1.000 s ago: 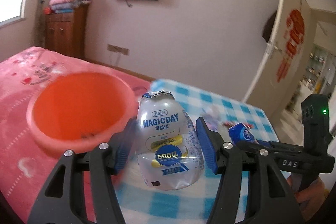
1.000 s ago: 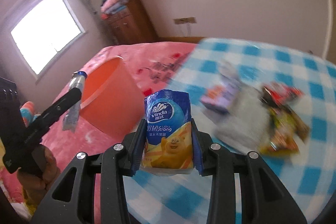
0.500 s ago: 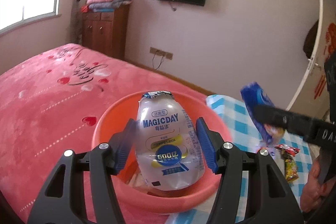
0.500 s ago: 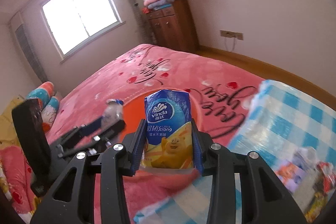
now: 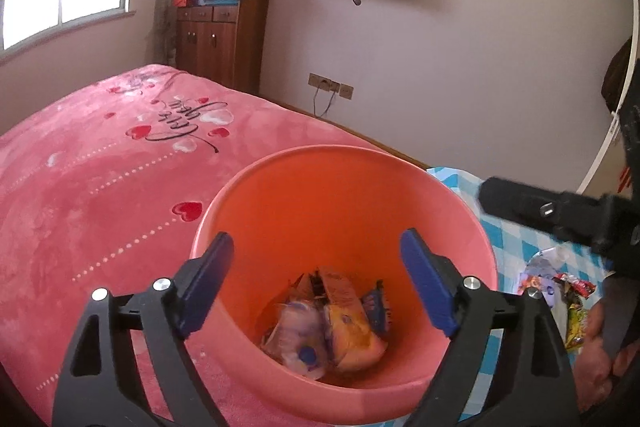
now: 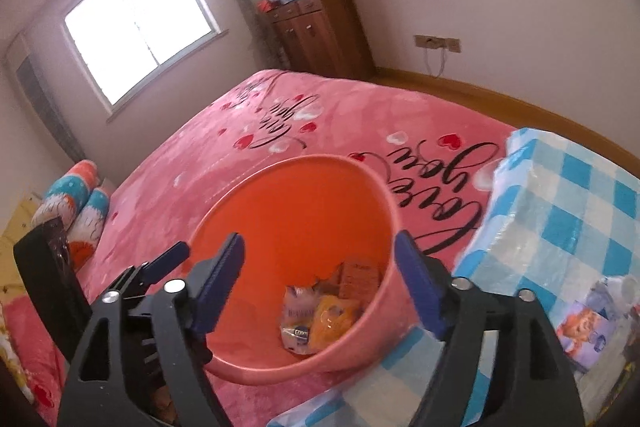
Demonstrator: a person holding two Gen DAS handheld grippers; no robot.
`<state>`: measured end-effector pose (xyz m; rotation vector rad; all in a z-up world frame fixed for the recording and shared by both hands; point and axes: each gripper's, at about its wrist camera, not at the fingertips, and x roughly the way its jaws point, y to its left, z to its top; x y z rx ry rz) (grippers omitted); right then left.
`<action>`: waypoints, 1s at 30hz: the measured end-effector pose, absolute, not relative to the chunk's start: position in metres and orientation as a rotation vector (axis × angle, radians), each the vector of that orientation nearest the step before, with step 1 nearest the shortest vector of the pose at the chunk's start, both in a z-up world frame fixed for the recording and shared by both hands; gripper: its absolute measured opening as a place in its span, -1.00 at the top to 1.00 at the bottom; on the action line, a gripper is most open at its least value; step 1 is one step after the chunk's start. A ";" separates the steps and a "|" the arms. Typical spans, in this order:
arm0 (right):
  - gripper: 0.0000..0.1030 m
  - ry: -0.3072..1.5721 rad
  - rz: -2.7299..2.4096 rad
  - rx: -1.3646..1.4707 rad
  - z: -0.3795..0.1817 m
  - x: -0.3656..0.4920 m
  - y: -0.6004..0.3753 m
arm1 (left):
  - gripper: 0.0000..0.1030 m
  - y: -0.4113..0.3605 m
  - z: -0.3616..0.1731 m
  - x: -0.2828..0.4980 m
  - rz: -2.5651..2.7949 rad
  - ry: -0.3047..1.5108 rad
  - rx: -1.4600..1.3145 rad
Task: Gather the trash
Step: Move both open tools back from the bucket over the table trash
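An orange plastic basin (image 5: 344, 195) stands upright on the pink bed cover, right beside the edge of the blue-checked cloth. At its bottom lies a small heap of trash: a crumpled clear bottle with a blue label (image 5: 298, 339), an orange-yellow tissue packet (image 5: 350, 331) lying against it, a brown wrapper behind them and a dark blue wrapper (image 5: 376, 303) against the basin wall. More trash, a loose cluster of bright snack wrappers (image 5: 568, 291) and a clear plastic piece, lies on the checked cloth, apart from the basin.

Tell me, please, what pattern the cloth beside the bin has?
The cloth has a blue-and-white check, clearest in the right wrist view.
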<state>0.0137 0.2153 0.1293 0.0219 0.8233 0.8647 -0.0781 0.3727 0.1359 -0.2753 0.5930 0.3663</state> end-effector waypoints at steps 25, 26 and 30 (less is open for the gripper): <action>-0.73 0.703 0.587 0.042 0.123 -0.039 0.096 | -0.79 0.296 0.156 -0.081 0.284 0.540 -0.101; -0.73 0.700 0.578 0.040 0.123 -0.040 0.093 | -0.79 0.293 0.156 -0.080 0.277 0.541 -0.094; -0.74 0.681 0.533 0.029 0.121 -0.052 0.076 | -0.79 0.276 0.156 -0.079 0.246 0.540 -0.059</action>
